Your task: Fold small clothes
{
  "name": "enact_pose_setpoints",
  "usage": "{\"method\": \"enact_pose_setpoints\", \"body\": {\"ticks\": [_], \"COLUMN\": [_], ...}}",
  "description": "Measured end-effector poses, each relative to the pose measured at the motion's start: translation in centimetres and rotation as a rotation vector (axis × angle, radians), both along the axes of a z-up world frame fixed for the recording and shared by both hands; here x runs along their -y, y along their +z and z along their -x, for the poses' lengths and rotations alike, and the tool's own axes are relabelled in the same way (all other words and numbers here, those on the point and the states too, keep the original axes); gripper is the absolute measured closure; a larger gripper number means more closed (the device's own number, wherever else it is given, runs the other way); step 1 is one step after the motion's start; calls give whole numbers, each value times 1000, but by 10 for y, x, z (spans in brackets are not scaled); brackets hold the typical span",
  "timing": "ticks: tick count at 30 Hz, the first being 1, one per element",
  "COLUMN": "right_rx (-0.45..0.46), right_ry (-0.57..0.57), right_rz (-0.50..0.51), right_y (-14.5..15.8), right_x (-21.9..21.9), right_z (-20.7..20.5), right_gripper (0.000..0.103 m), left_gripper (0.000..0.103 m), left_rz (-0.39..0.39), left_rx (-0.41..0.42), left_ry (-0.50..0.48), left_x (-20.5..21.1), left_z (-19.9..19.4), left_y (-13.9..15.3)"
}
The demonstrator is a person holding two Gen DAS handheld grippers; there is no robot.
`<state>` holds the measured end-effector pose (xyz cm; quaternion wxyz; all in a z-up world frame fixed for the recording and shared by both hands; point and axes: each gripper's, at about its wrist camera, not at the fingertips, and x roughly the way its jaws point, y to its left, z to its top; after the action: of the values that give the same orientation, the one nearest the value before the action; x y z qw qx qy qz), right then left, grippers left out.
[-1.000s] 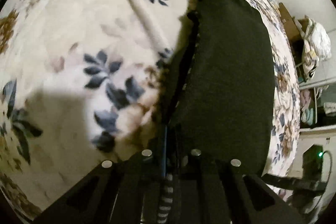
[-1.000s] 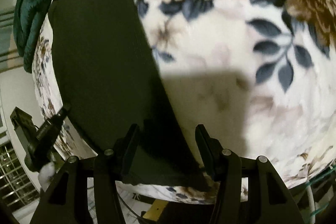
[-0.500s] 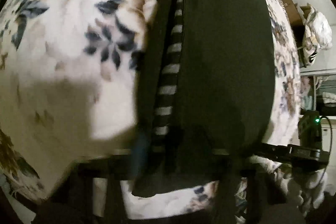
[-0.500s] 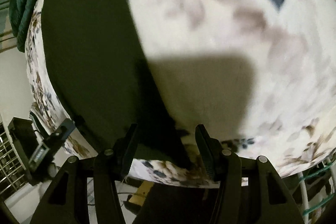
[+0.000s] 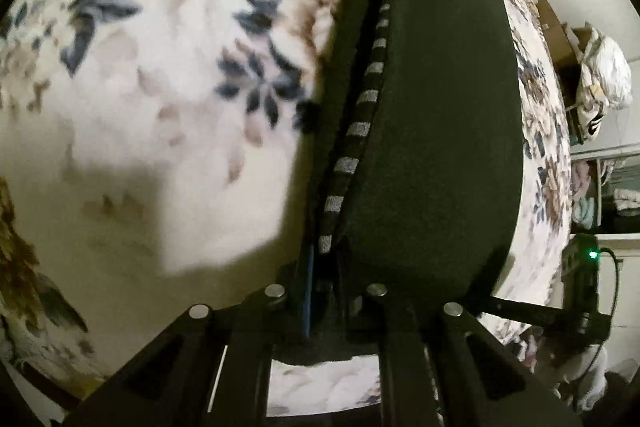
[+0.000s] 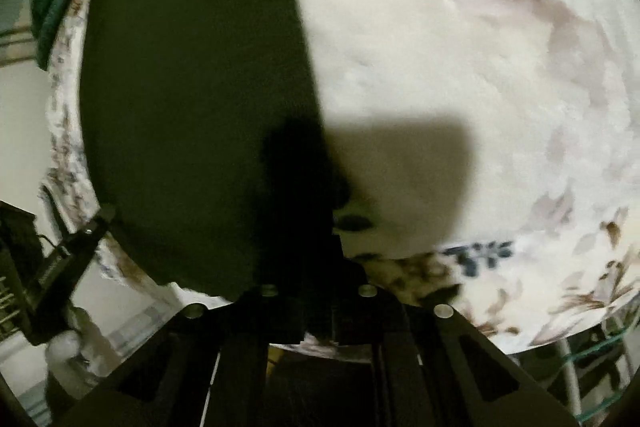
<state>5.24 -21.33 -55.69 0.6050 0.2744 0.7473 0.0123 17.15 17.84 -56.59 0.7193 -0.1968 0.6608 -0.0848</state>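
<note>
Left gripper: nearly pressed together, opening slightly, pinching the near edge of dark fuzzy garment with striped trim, right of frame centre on the floral fleece blanket. Right gripper: closed, pinching the same garment's edge, lower centre.

Dark garment with striped inner edge lies flat on the bedspread.
</note>
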Motion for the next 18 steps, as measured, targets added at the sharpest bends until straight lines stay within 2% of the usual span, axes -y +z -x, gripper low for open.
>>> {"method": "enact_pose_setpoints", "body": {"ticks": [1, 2, 3, 5, 6, 7, 13, 15, 16, 17, 18], "right_rx": [-15, -33, -45, -42, -40, -40, -68, -60, -55, -47, -38], "right_ry": [-5, -15, -30, -51, -55, -56, -62, -77, -83, -91, -94], "right_rz": [-16, -37, -58, -95, -107, -119, -187, -191, -191, -190, -178], "right_y": [-3, -7, -9, -10, -11, -12, -33, -32, -31, -30, -28], "right_x": [1, 3, 6, 12, 14, 13, 9, 11, 14, 14, 17], "right_z": [-1, -1, -1, 0, 2, 3, 19, 18, 20, 21, 21], "right_gripper": [96, 90, 85, 61, 56, 52, 52, 52, 52, 53, 57], "left_gripper": [90, 89, 84, 71, 62, 59, 59, 62, 88, 98, 98], "left_rz": [31, 55, 64, 73, 72, 77, 84, 76, 60, 35, 16], "left_rx": [-9, -16, -16, -19, -28, -36, -117, -91, -62, -53, -52], "left_ry": [13, 22, 26, 40, 47, 51, 58, 50, 39, 24, 19], "left_x": [-2, -5, -7, -14, -18, -23, -18, -10, -4, 2, 6], "left_z": [0, 2, 3, 12, 18, 23, 40, 43, 45, 47, 47], "left_y": [2, 5, 8, 11, 10, 7, -24, -22, -18, -16, -15]}}
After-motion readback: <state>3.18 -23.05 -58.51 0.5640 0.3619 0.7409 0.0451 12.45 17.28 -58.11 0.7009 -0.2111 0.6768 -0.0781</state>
